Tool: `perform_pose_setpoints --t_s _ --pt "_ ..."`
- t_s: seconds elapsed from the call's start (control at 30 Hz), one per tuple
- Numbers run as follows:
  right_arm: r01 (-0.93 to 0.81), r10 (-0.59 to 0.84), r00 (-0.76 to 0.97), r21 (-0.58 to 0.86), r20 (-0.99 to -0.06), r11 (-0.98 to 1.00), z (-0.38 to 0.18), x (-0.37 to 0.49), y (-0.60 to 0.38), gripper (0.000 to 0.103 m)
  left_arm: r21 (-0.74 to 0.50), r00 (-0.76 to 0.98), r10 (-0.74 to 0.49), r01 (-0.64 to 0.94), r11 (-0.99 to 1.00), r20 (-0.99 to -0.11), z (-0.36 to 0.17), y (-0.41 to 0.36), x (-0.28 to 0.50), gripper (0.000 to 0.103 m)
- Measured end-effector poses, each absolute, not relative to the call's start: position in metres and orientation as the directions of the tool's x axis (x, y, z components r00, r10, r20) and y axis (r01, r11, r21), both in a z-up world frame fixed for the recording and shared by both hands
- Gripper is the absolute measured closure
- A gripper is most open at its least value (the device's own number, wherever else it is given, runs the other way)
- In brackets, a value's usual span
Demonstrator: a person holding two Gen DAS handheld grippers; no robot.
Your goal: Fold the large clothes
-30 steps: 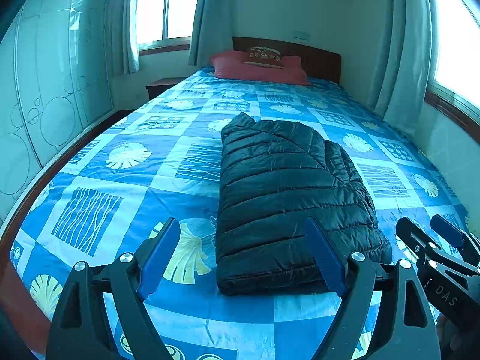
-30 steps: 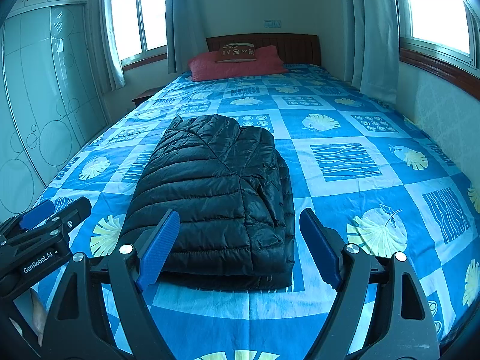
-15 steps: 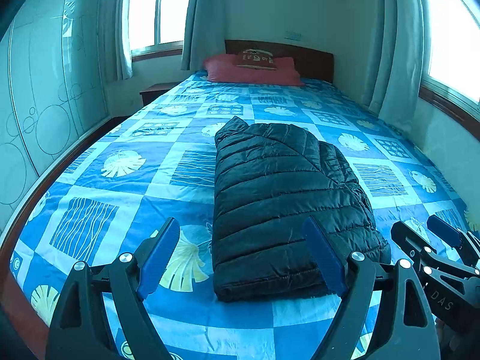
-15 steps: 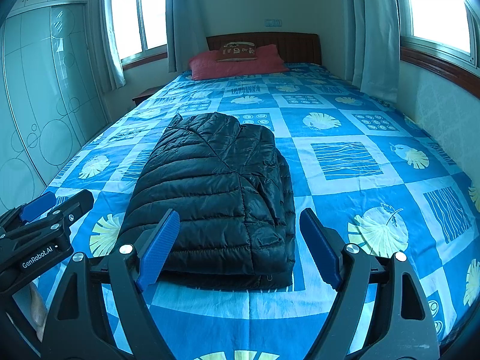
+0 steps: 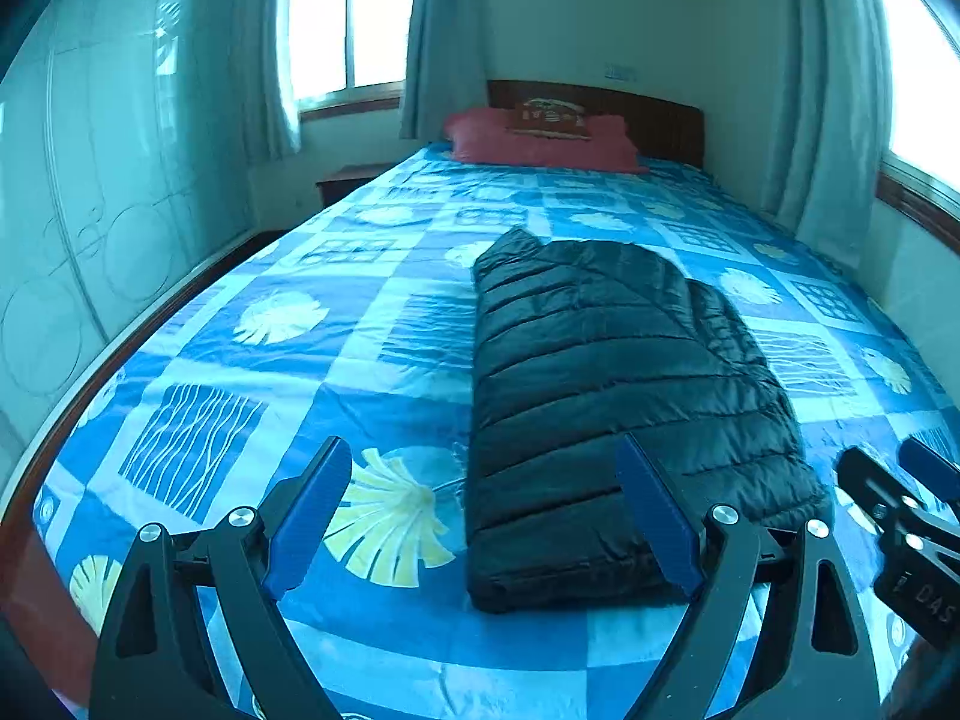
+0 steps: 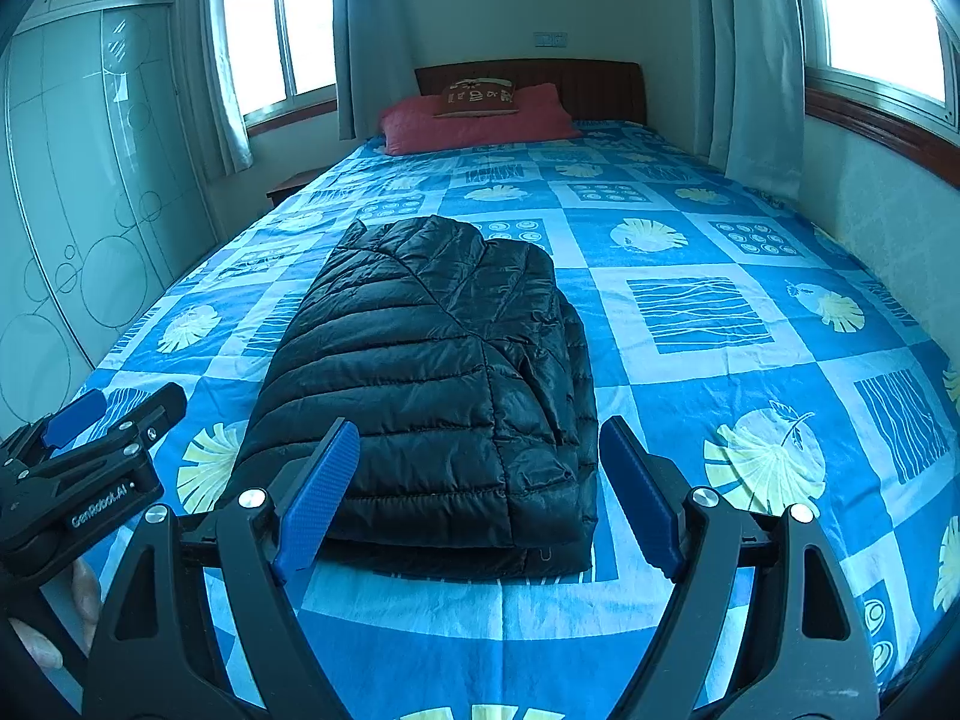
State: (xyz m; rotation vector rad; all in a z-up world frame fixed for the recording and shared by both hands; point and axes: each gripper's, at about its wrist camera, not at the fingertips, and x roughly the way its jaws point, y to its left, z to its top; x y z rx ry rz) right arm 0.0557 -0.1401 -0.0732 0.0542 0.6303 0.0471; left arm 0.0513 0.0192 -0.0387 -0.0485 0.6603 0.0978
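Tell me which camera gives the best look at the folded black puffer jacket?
The right wrist view: the jacket lies centred on the bed, its whole top and layered near edge visible between the open fingers. The left wrist view shows it off to the right, with one finger covering its near corner.

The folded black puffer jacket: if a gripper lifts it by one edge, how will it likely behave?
The puffer jacket is probably light and floppy: quilted, puffy layers would sag and likely unfold. Its shiny shell looks slippery, so pads may slide.
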Motion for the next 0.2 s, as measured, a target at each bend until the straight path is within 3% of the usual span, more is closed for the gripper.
perform_pose_setpoints --t_s 0.2 --pt "-0.013 0.061 0.799 0.084 -0.598 0.996 -0.078 0.064 -0.154 0.021 -0.043 0.732 0.045 -0.101 0.994 -0.680 -0.058 0.033 0.069 0.015"
